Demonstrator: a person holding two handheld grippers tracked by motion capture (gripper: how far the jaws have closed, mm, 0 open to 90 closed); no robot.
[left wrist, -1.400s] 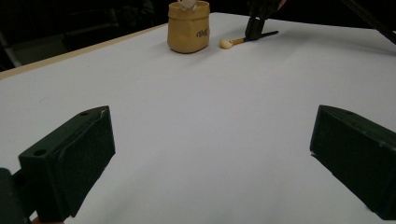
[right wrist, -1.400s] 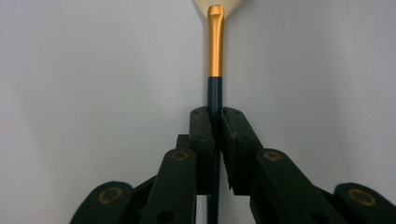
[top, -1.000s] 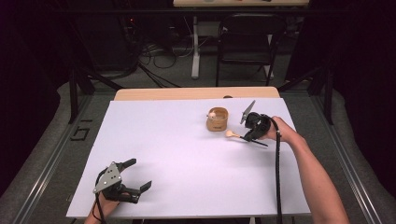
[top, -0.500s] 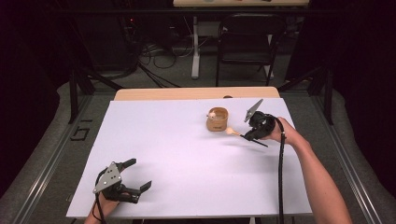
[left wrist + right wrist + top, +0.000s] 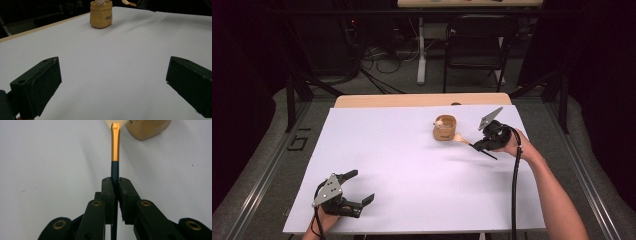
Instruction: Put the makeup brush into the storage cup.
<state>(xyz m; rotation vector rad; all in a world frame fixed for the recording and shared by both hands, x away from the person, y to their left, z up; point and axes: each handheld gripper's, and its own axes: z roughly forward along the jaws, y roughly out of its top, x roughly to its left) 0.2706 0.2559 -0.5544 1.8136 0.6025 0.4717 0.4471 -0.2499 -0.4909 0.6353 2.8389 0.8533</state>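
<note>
- While the right gripper (image 5: pixel 114 185) is looked at through its own view, its two black jaws are seen squeezed together on a thin brush (image 5: pixel 115 152), so it's pretty much fully closed with the brush pinched between the pads.
- What's gripped is the dark part of the handle; the gold ferrule sticks out past the jaws, and the pale tip is cut off at the top edge of that view.
- From the high view, the right gripper (image 5: pixel 477 146) is held over the far right part of the white table sheet (image 5: pixel 412 165), with the brush (image 5: pixel 463 140) pointed toward a small tan pot (image 5: pixel 445 128).
- The brush tip is seen just beside the pot, near its right side; whether the two actually touch can't be told.
- The pot is stood upright on the sheet, and something pale is seen inside at its rim.
- Over at the near left corner, the left gripper (image 5: pixel 356 188) is held low by a hand, well apart from the pot and brush.
- Its jaws are spread wide in the left gripper view (image 5: pixel 112 85), with only bare white sheet between them, so nothing is held or touched there.
- The pot (image 5: pixel 101 13) can be made out far off across the sheet in that same view.
</note>
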